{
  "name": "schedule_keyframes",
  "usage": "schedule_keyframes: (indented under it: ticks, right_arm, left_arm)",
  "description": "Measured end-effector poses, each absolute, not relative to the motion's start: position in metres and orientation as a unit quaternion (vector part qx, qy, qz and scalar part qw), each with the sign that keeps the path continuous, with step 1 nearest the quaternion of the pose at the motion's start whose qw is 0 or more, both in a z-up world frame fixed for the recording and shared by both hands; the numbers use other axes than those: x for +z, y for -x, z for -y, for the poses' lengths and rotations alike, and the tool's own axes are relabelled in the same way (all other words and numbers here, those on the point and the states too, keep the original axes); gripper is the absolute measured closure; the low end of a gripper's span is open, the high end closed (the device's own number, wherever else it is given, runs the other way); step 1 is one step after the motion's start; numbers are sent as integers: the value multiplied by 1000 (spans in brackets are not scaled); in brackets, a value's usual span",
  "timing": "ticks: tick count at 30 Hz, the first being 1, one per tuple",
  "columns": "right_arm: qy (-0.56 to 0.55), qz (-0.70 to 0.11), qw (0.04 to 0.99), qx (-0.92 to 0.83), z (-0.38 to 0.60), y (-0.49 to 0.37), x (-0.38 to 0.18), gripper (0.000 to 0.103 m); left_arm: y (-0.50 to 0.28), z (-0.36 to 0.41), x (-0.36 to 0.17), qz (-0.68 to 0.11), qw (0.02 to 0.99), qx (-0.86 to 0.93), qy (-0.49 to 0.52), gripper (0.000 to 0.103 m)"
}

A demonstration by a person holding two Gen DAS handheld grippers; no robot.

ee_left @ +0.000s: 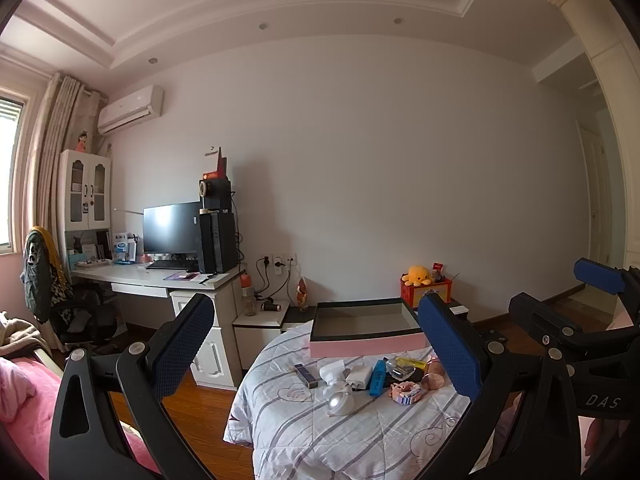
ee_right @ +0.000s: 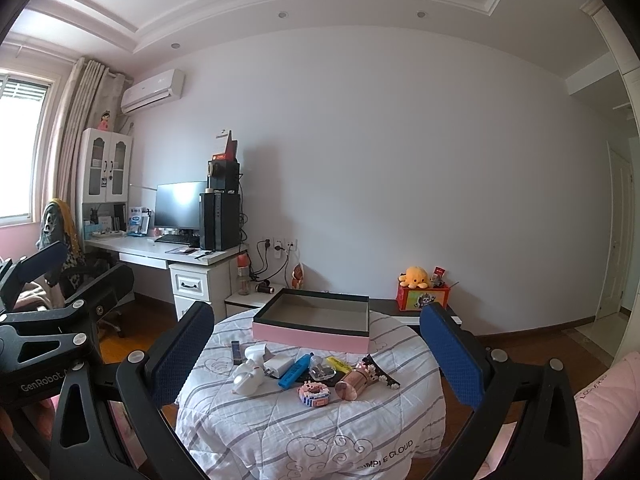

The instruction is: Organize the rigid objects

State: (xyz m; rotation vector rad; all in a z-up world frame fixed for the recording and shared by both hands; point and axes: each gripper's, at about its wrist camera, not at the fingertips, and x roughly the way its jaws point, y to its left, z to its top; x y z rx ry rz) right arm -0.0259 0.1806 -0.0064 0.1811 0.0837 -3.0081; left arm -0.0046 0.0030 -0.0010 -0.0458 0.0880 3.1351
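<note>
Across the lower centre of both views, my left hand-held gripper (ee_left: 320, 344) and right hand-held gripper (ee_right: 320, 352) gape empty before the cluttered small objects (ee_right: 304, 372) below the empty pink box (ee_right: 312, 320); on soft quilt (ee_right: 280, 432) I judge a tight pick nudges neighbours.

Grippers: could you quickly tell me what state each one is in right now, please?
Left gripper: open, holding nothing.
Right gripper: open, holding nothing.
</note>
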Motion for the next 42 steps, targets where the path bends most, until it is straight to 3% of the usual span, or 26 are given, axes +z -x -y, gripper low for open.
schedule_keyframes:
  ticks: [42]
  right_arm:
    - [-35, -37, 32, -998, -177, 24, -18, 0]
  left_arm:
    - [0, 2, -3, -31, -11, 999, 8, 0]
